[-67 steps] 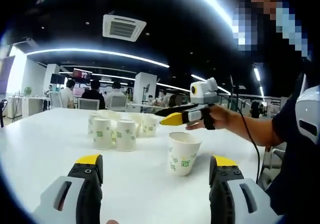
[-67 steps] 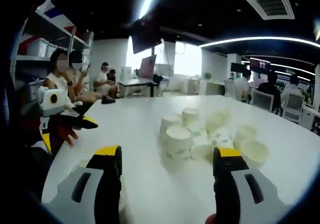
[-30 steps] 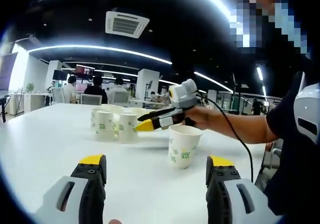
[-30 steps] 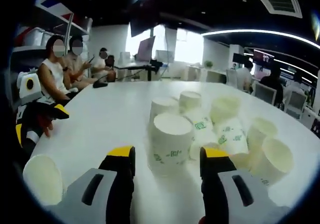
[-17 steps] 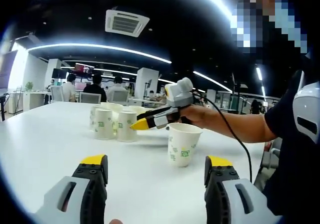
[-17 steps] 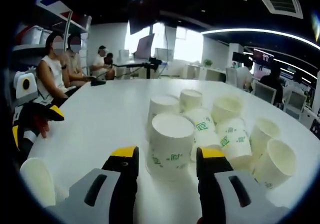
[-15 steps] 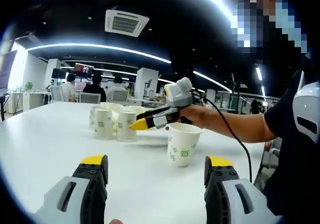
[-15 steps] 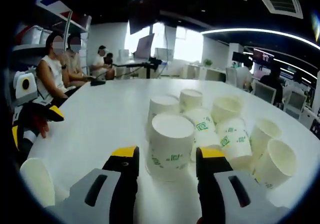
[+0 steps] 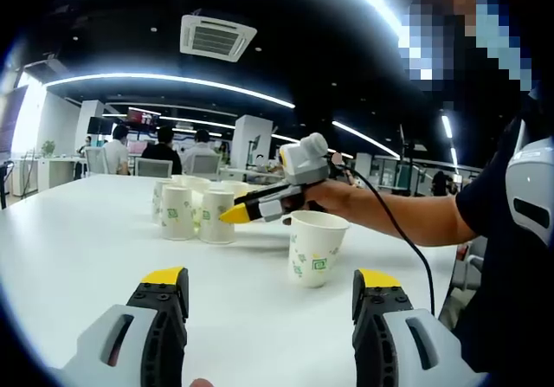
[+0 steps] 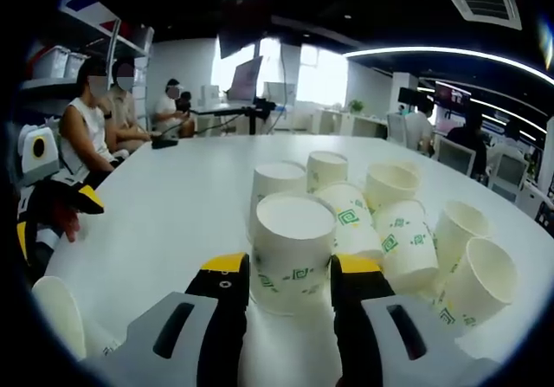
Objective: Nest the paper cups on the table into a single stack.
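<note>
Right gripper view: the right gripper [image 10: 288,270] has its yellow-tipped jaws closed against the sides of the nearest paper cup [image 10: 291,250], which stands upside down, base up, long axis vertical. Just beyond it lies the cup cluster [image 10: 385,218]; some cups stand inverted, others lie tilted with open, empty mouths showing. Left gripper view: the left gripper [image 9: 270,281] has jaws spread wide, grasping nothing. Ahead, between them, a lone cup [image 9: 315,247] stands upright on the white table [image 9: 78,257], mouth up; whether it holds anything cannot be told.
</note>
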### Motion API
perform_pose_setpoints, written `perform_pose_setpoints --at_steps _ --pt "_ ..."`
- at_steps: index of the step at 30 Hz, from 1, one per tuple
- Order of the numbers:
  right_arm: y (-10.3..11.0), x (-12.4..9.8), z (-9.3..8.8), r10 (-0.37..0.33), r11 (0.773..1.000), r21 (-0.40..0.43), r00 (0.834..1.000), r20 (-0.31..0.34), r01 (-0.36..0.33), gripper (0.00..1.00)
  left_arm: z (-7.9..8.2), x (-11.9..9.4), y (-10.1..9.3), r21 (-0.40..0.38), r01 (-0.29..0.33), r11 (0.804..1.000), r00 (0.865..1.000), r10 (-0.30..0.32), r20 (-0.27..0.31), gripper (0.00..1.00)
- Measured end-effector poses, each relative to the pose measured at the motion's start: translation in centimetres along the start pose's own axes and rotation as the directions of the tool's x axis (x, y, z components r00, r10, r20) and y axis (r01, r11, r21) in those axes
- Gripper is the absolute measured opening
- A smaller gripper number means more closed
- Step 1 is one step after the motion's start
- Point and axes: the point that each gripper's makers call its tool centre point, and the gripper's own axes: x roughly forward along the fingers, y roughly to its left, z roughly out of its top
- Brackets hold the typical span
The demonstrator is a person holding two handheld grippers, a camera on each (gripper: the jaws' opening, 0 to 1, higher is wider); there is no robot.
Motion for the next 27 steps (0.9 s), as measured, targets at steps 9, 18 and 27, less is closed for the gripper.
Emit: perform_pose_setpoints --at_steps 9,18,27 --pt "-0.3 0.1 0.0 -0.007 1.0 0.015 1.0 0.013 0.007 0.38 -0.2 0.0 0.0 -0.001 0.001 1.0 1.0 -0.001 -0.003 0.82" --pt "-0.4 -0.1 -0.2 -0.011 0.999 0.043 0.999 0.035 0.009 0.37 -0.4 -0.1 -0.1 -0.002 -0.002 1.0 1.0 0.002 -0.006 0.81" --pt "0.0 -1.0 0.1 -0.013 0.997 0.075 0.997 0.07 0.008 0.37 -0.5 -0.1 -0.5 0.004 0.0 1.0 1.0 0.0 -0.008 0.81"
